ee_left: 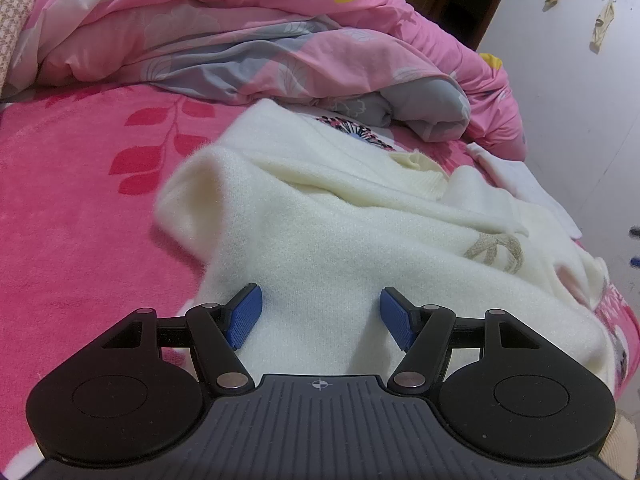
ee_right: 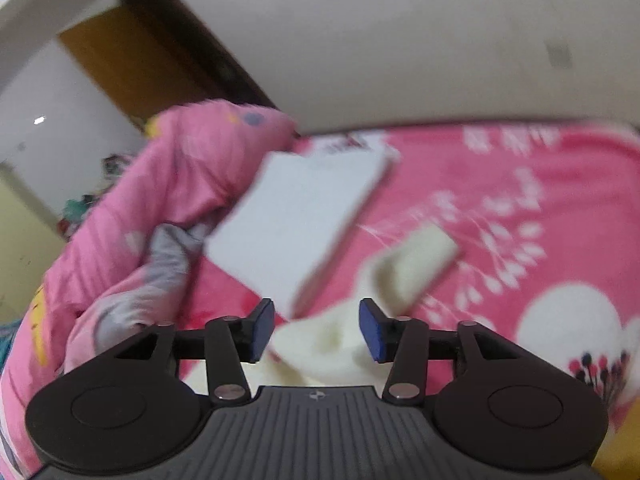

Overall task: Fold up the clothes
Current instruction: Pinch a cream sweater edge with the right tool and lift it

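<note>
The left gripper [ee_left: 320, 316] is hovering with its blue pads [ee_left: 244, 316] standing apart, a swell of the cream sweater [ee_left: 320, 216] lying between them with a gap on each side, so nothing is being gripped. The sweater is lying crumpled on the pink bedspread [ee_left: 72, 208], taken here as the landmark: it is sitting toward the bedspread's right side in the left wrist view, with a rumpled pink and grey duvet [ee_left: 248, 40] heaped along the bedspread's far edge behind it. A white garment [ee_left: 520, 184] is peeking out at the sweater's far right, also on the bedspread.

The right gripper [ee_right: 316, 330] is holding its jaws parted as well, and cream knit is sitting low between them; the picture is blurred, but the pads are not seen pressing on it. Beyond its fingers, a white folded garment [ee_right: 304, 216] is lying on the bedspread next to the duvet, and a cream sleeve end [ee_right: 416, 260] is resting on the bedspread just right of that garment.
</note>
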Demonstrator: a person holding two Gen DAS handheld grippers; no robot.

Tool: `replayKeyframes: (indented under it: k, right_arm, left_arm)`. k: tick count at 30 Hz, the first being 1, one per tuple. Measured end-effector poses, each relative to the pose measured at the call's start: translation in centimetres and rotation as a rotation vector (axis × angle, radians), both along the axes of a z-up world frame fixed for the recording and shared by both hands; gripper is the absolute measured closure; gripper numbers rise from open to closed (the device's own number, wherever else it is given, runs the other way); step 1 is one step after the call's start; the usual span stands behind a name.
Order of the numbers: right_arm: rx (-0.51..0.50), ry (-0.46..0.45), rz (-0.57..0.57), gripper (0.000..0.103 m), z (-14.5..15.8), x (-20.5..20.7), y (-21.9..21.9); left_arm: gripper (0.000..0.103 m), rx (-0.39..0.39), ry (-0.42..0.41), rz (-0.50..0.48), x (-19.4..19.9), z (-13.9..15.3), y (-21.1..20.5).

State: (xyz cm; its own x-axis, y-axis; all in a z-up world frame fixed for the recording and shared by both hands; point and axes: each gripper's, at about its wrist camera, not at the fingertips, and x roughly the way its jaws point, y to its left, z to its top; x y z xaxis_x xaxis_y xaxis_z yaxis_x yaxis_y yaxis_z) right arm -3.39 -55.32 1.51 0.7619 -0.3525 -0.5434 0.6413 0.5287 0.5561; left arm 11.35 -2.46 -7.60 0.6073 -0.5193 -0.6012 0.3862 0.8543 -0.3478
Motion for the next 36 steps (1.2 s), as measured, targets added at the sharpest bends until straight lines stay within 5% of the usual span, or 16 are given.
replayKeyframes:
  k: [5,12,19,28,36]
  right_arm:
    - [-0.053,-0.047,0.188,0.046,2.6,2.0,4.1]
    - [0.051,0.003,0.448,0.046,1.4,7.0,9.4]
    - [0.266,0.059,0.502,0.046,-2.5,10.1,10.5]
    - [0.316,0.174,0.481,0.047,-7.3,15.3,11.9]
    - [0.294,0.14,0.445,0.072,-8.6,16.1,12.1]
  left_arm:
    - [0.037,-0.001,0.002,-0.001,-0.1,0.0,0.1]
    - [0.037,-0.001,0.001,-0.004,-0.2,0.1,0.1]
    - [0.037,0.0,0.005,-0.003,-0.1,0.0,0.1]
    - [0.036,0.0,0.008,-0.006,0.0,0.0,0.1]
    - [0.035,-0.002,0.014,-0.008,0.0,0.1,0.1]
